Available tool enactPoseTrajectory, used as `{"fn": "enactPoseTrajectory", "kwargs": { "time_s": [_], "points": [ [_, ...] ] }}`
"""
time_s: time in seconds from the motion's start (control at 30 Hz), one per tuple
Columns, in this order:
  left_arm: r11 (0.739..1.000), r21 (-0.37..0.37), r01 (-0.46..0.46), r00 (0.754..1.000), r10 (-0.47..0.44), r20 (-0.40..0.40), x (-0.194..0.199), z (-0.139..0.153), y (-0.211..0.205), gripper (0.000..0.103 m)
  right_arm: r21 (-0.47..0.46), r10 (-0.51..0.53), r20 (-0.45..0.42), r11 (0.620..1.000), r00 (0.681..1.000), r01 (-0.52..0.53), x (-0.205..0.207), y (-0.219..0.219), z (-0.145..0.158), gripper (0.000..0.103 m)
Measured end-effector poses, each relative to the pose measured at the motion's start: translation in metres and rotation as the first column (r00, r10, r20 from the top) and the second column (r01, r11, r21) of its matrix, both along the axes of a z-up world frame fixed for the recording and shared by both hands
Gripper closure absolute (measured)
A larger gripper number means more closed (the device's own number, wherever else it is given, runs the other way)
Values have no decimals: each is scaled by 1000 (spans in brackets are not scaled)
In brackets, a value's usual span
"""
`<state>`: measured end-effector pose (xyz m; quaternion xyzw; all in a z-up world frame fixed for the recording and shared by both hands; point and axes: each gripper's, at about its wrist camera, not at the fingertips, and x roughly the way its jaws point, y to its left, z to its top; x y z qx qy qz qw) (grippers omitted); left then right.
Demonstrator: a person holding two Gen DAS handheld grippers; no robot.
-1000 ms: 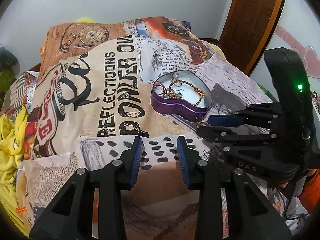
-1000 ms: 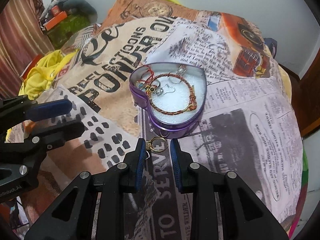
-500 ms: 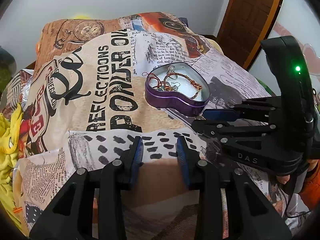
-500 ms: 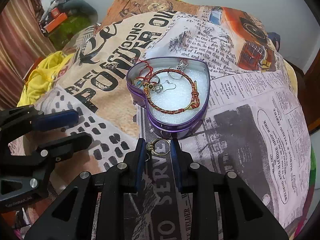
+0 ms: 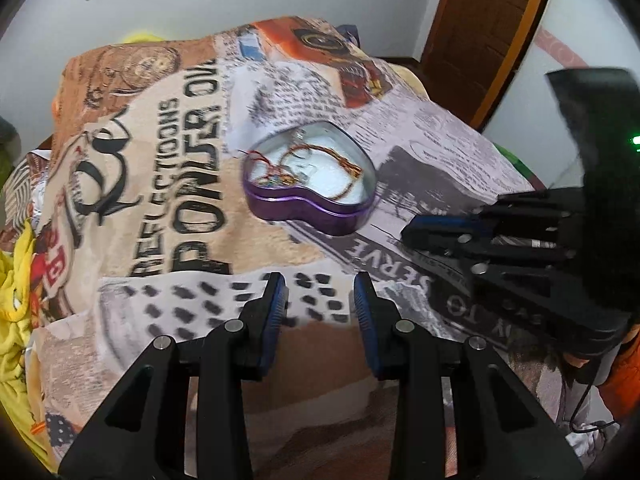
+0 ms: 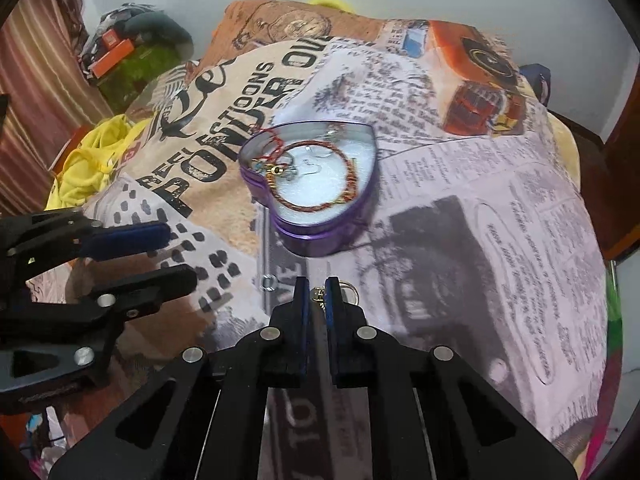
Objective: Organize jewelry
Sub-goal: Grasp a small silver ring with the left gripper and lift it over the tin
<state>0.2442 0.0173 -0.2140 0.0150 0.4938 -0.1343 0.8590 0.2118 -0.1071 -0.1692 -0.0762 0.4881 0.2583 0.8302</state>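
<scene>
The fingers (image 6: 335, 300) of the right gripper (image 6: 317, 294) pinch a small gold ring (image 6: 318, 293) just short of the purple heart tin (image 6: 320, 220), the left gripper (image 5: 318, 292) gaping empty, and so thin a hold could let the ring slip onto the printed blanket (image 6: 480, 208).

One heart-shaped purple tin (image 6: 320, 204) sits ahead of the right jaws, holding one braided bracelet (image 6: 316, 178) and a tangle of small pieces too blurred to count. One small silver ring (image 6: 267, 282) lies on the blanket just left of those jaws, and one gold piece (image 6: 318, 294) sits between them. Two grippers are in view: the right gripper (image 6: 317, 292) and the left gripper (image 5: 319, 286).
</scene>
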Motion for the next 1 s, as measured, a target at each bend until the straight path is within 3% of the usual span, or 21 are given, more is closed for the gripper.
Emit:
{"fn": "enactPoseTrajectory", "kwargs": {
  "time_s": [0.2,0.33,0.63,0.8,1.0],
  "points": [
    [999,37,38,998,-36,-45,11,-17,-23,69,14,-8,34,1000,999,7,-5,-14,7,96],
    [998,51,43,999,-41,-35,15,-23,-33,69,31,-10,49,999,999,9,-6,-20,9,96],
    [999,29,47,998,-45,-46,20,-26,-35,80,55,-20,57,998,998,16,-5,-25,9,96],
    [999,19,34,998,-33,-53,24,-28,-34,93,61,-23,62,998,998,19,-9,-25,12,96],
    [1000,1,16,998,-16,-57,21,-23,-28,94,62,-25,84,998,996,20,-10,-24,22,96]
  ]
}}
